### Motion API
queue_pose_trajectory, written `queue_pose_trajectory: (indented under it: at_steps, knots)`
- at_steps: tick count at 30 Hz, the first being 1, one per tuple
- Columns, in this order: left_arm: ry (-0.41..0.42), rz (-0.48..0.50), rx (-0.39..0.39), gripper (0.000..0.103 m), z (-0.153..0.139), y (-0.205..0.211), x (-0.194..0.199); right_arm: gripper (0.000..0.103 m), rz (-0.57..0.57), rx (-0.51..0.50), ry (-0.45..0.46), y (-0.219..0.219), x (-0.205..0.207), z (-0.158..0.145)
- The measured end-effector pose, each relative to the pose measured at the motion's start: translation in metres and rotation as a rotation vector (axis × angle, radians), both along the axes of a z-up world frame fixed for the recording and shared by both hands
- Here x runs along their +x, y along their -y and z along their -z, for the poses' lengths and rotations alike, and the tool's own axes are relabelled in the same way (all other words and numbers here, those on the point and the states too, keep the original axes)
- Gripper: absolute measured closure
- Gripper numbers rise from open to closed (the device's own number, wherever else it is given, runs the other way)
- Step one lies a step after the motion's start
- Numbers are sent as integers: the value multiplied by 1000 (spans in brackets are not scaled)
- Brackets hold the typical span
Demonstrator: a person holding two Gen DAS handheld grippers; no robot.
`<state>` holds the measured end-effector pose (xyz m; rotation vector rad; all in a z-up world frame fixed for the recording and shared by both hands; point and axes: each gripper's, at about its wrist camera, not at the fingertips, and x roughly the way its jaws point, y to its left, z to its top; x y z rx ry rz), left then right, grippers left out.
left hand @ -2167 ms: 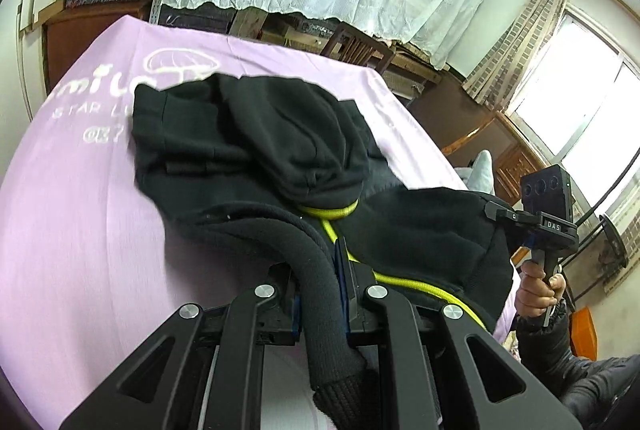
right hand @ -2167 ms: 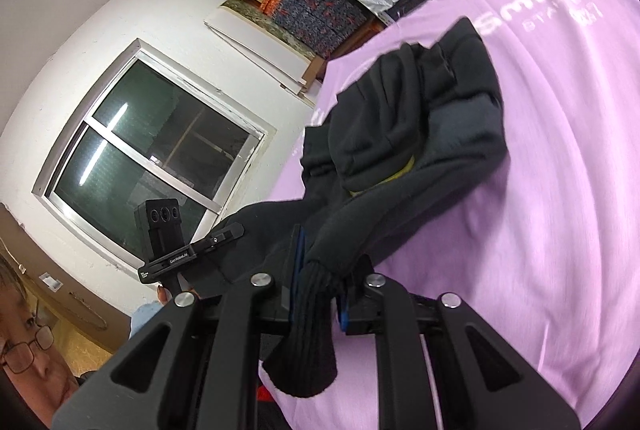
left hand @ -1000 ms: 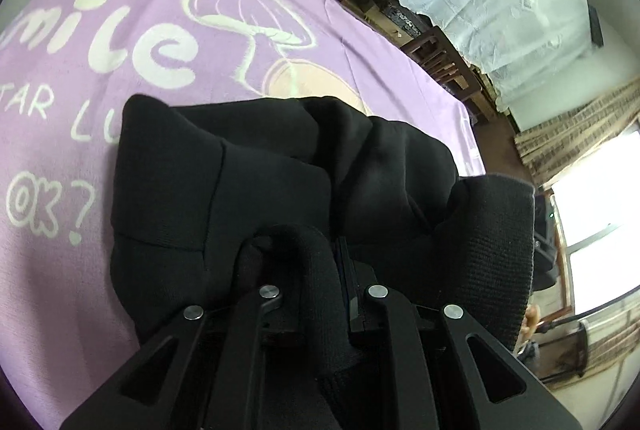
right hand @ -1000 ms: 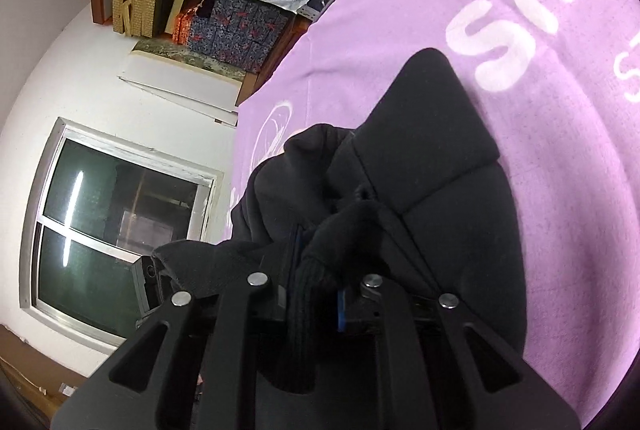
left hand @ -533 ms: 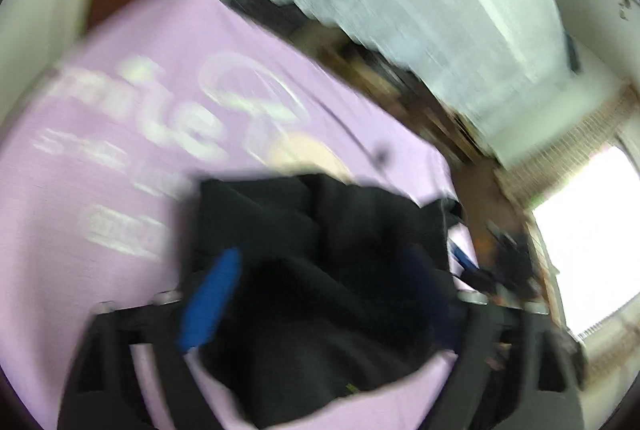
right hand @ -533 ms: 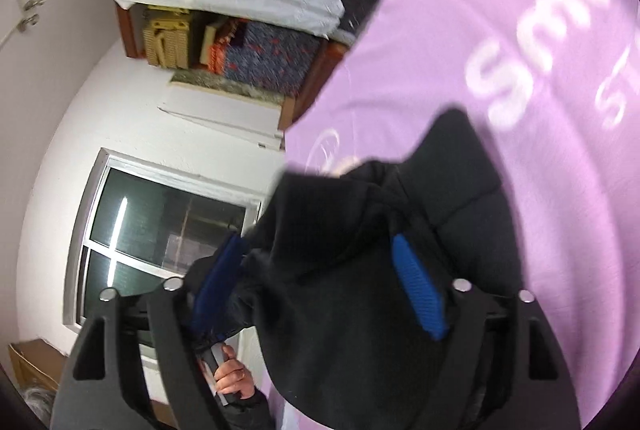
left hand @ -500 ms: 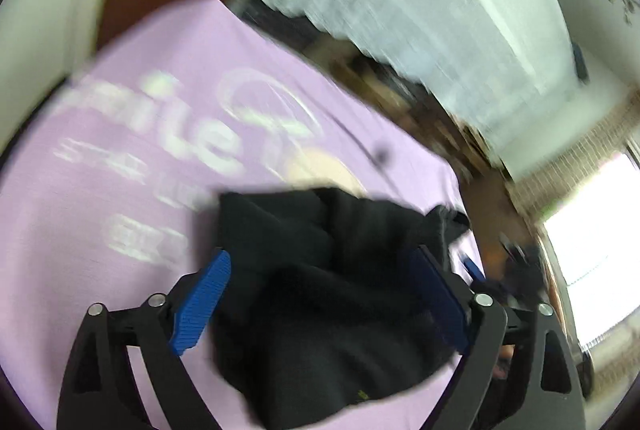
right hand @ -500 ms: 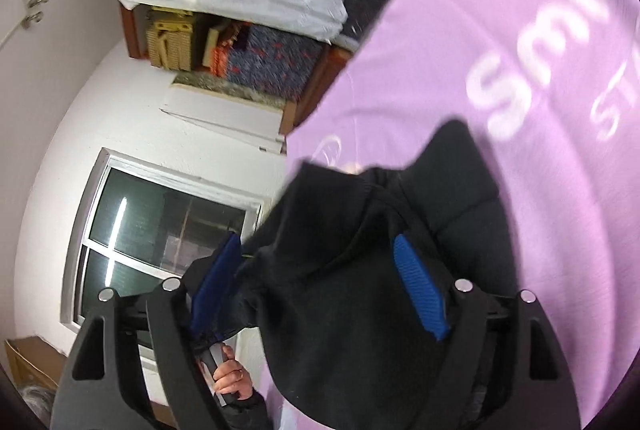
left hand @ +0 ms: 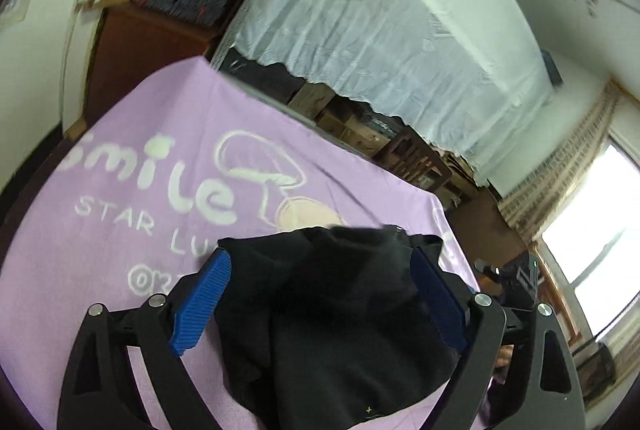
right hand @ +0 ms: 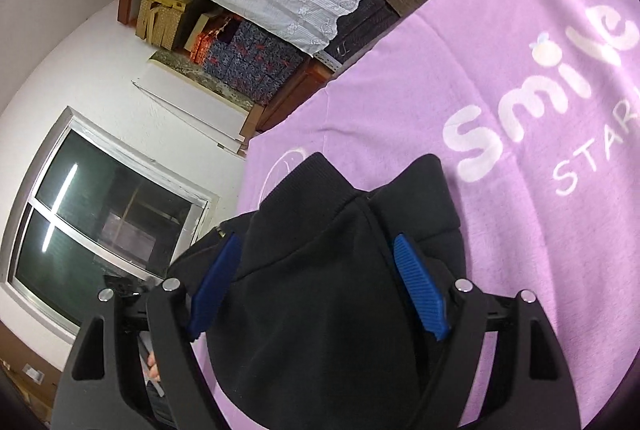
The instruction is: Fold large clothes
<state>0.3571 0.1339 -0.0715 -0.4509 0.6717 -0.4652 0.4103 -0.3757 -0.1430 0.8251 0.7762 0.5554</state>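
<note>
- Left gripper and right gripper were both seen spread wide, nothing pinched.
- Bunched black fleece jacket lay directly ahead, framed between each pair of jaws, on the lilac printed blanket.
- Neither gripper could be judged nearer.

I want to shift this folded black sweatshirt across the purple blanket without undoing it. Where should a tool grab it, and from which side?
Probably the thick ribbed band at the far end of the black sweatshirt, coming over the bundle from the near side. That edge looks firm and layered, so pinching it should catch several plies together. Both the left tool and right tool are open above it on the purple blanket.
</note>
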Motion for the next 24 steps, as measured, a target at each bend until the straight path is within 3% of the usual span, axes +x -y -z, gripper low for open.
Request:
queue_pose_trajectory:
  at_steps: [5, 11, 17, 24]
  knots:
    - [-55, 84, 175, 12, 19, 42, 12, 26, 0, 3, -10, -1, -1, 2]
    - [-29, 28, 270, 12, 31, 63, 31, 26, 10, -42, 8, -6, 2, -4]
    - [-71, 25, 261, 12, 43, 75, 64, 26, -3, -218, 30, -28, 26, -7]
    - [-135, 36, 207, 12, 60, 70, 87, 26, -53, -286, -9, -52, 57, 6]
